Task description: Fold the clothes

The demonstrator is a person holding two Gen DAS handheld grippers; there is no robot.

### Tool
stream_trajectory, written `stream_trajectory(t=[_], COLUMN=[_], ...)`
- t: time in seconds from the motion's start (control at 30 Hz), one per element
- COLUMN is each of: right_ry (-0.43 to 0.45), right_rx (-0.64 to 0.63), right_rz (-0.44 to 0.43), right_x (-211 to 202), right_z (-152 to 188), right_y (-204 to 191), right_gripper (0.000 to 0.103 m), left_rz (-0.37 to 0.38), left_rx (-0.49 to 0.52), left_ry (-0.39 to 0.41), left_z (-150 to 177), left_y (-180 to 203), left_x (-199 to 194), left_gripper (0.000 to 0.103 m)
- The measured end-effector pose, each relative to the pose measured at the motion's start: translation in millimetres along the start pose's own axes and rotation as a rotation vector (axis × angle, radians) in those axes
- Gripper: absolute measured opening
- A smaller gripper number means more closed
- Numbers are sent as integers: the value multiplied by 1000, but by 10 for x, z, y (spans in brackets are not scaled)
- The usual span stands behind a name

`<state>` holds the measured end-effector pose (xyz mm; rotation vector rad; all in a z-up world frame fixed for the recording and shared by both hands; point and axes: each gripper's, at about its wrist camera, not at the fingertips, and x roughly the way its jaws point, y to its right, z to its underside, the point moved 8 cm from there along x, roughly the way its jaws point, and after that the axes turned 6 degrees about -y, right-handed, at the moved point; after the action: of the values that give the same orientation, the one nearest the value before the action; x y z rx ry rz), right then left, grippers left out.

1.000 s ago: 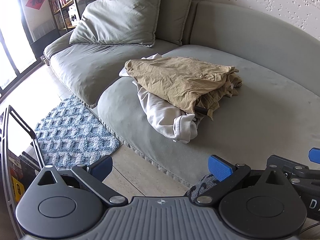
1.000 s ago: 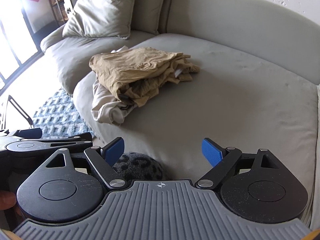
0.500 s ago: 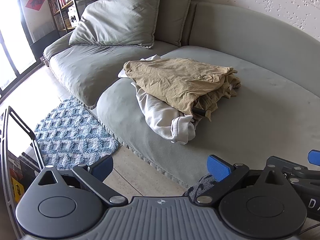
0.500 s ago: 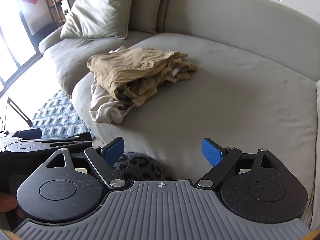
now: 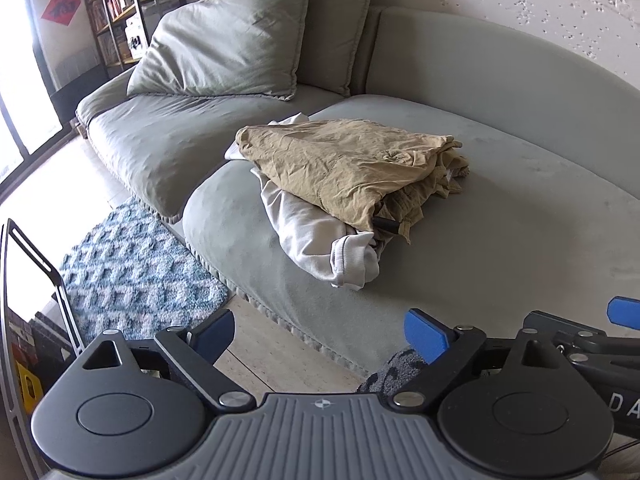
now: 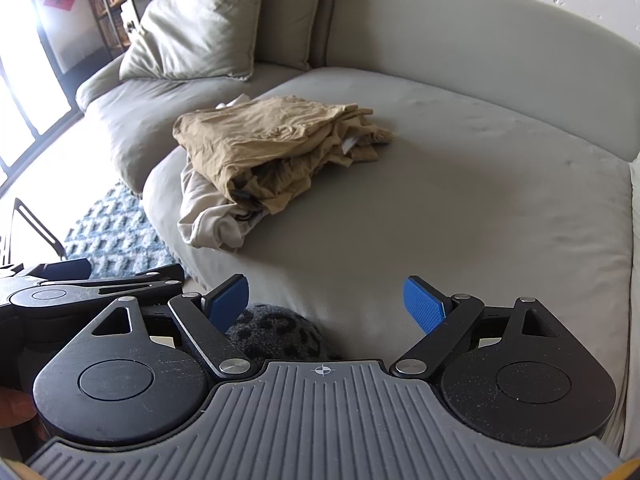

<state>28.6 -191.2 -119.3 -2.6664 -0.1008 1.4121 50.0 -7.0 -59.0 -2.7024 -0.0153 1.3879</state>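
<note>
Reaching well means bringing both grippers, the left gripper [image 5: 320, 330] with empty jaws slowly closing and the right gripper [image 6: 326, 298] wide and empty, forward to the tan garment [image 5: 344, 160] lying on the white garment [image 5: 320, 236] on the sofa [image 5: 520, 232], whose underside layers stay hidden.

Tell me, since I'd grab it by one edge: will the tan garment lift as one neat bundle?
Probably not. The tan garment is thin, creased cloth in loose layers, so it would likely droop and unfold. It lies on a white garment, which may drag along.
</note>
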Motion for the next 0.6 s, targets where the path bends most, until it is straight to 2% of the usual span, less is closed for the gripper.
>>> stream_trajectory(t=[0.6], right_ry=[-4], right_rx=[11], right_rz=[5], right_x=[-14], right_z=[35], right_y=[13], right_gripper=[89], left_rz=[-3], left_rx=[3], left_ry=[-8], left_z=[8], left_y=[5], left_x=[14], left_gripper=[91])
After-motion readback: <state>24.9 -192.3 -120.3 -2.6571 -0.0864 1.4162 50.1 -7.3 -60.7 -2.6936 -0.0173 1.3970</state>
